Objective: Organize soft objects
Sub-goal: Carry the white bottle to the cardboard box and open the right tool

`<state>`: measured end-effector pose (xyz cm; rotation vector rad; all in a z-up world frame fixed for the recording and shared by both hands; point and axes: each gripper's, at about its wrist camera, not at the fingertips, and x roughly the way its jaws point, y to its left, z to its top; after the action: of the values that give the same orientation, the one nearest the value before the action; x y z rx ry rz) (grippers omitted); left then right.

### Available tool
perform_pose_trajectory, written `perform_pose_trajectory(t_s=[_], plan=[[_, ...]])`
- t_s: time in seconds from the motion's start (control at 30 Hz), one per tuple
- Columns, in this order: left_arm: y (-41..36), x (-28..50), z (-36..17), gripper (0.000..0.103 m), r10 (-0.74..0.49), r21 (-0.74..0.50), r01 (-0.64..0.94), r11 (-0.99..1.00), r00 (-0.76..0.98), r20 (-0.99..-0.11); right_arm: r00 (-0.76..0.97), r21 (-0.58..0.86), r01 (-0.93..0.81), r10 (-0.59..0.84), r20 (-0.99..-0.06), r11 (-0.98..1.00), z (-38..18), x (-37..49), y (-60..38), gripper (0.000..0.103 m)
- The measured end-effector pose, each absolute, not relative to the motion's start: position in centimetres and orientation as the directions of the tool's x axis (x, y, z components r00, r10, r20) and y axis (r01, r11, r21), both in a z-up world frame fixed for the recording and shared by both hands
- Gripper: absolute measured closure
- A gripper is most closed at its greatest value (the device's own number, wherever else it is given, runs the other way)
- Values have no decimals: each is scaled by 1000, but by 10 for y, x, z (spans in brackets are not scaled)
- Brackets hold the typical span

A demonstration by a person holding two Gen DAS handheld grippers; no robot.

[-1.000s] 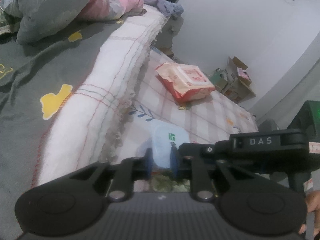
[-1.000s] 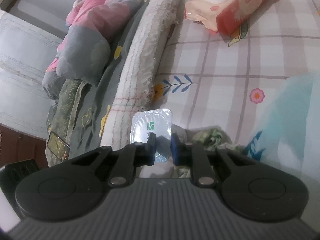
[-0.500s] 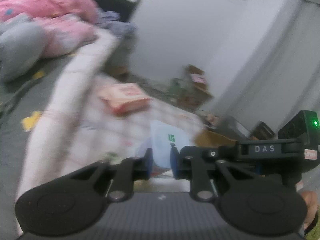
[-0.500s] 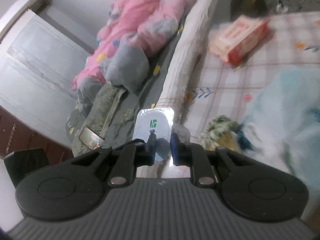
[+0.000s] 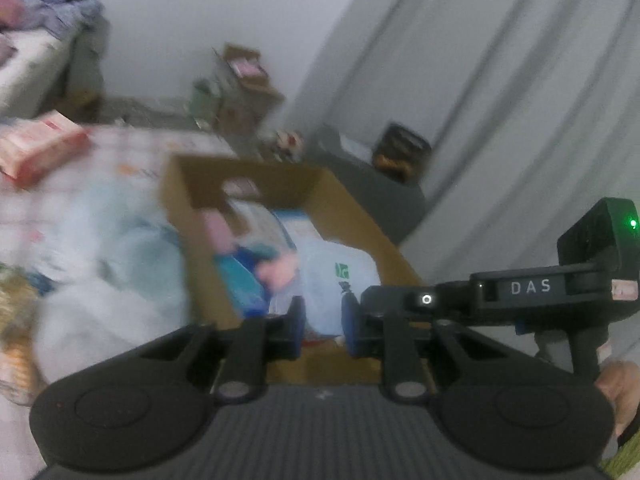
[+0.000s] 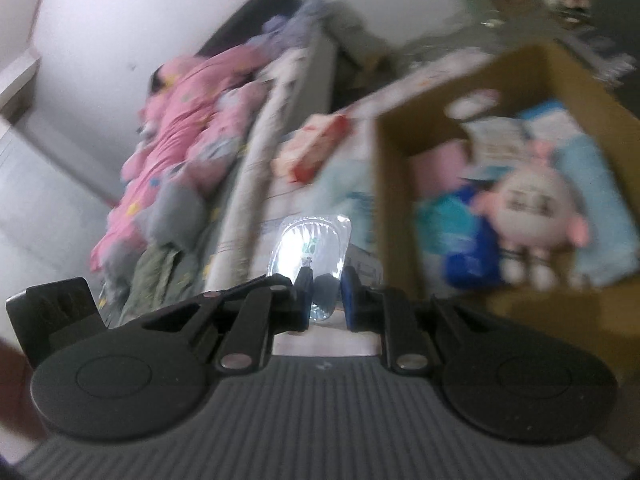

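Note:
Both grippers hold one clear, pale blue plastic packet with a small green logo. My left gripper [image 5: 322,322] is shut on one end of the packet [image 5: 340,276], which hangs over the open cardboard box [image 5: 352,208]. My right gripper [image 6: 325,294] is shut on the other end of the packet [image 6: 310,246], just left of the box [image 6: 394,208]. Inside the box lie a pink-and-white plush toy [image 6: 528,208] and blue packages [image 6: 468,248]. Both views are blurred by motion.
A red-and-white wipes pack [image 5: 38,150] [image 6: 312,148] lies on the checked sheet. A pale blue soft bundle [image 5: 116,240] sits left of the box. Pink bedding [image 6: 180,128] is piled on the bed. Grey curtains [image 5: 520,100] and floor clutter stand beyond.
Both grippers lifted the packet off the sheet and swung it right, toward and over the cardboard box, which has come into view. Both grips stayed shut.

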<state>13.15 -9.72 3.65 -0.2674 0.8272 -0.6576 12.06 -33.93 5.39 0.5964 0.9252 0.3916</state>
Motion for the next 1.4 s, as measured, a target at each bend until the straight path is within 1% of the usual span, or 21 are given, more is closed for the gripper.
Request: perform_pose_trajectory(t_s=[0.17, 0.4, 0.47, 0.57, 0.73, 0.8, 0.87, 0.9, 0.93, 0.97, 1.03, 1.13, 1.23, 1.3, 1.4], plan=[[-125, 135, 9, 83, -618, -449, 436, 780, 421, -664, 503, 622, 17, 531, -682, 783, 20, 113, -372, 87], [-136, 131, -19, 83, -559, -388, 453, 803, 348, -752, 374, 598, 25, 548, -749, 801, -29, 140, -367, 83], [-134, 128, -20, 82, -555, -374, 464, 803, 355, -752, 312, 569, 28, 534, -786, 822, -48, 151, -363, 82], [-128, 125, -18, 82, -560, -371, 474, 799, 360, -746, 269, 549, 44, 519, -811, 835, -65, 158, -362, 82], [-108, 121, -8, 82, -565, -363, 474, 802, 402, -721, 274, 540, 65, 506, -818, 839, -72, 162, -366, 82], [-97, 119, -2, 74, -566, -361, 471, 805, 427, -705, 294, 539, 77, 498, -816, 839, -69, 161, -369, 81], [-85, 117, 3, 59, -560, -355, 461, 814, 457, -691, 322, 542, 75, 494, -807, 837, -61, 160, -368, 80], [-78, 115, 5, 56, -553, -347, 455, 820, 476, -683, 342, 543, 67, 492, -801, 837, -56, 158, -367, 80], [-70, 113, 8, 48, -543, -337, 448, 828, 495, -678, 364, 544, 55, 491, -792, 837, -49, 157, -366, 78], [-62, 110, 10, 43, -530, -325, 438, 838, 514, -675, 387, 544, 42, 488, -782, 838, -43, 155, -364, 76], [-42, 105, 13, 41, -500, -304, 411, 860, 553, -666, 438, 547, 9, 489, -754, 837, -26, 148, -357, 73], [-10, 98, 12, 33, -457, -298, 351, 888, 601, -656, 495, 574, -40, 515, -700, 818, -4, 140, -343, 69], [21, 93, 7, 31, -398, -284, 280, 917, 636, -661, 518, 608, -93, 560, -647, 788, 11, 137, -322, 66], [38, 90, 3, 30, -339, -249, 230, 941, 659, -671, 514, 624, -140, 595, -618, 769, 18, 138, -300, 64], [59, 87, -3, 30, -273, -206, 181, 962, 682, -679, 495, 629, -191, 627, -601, 754, 22, 142, -267, 63]])
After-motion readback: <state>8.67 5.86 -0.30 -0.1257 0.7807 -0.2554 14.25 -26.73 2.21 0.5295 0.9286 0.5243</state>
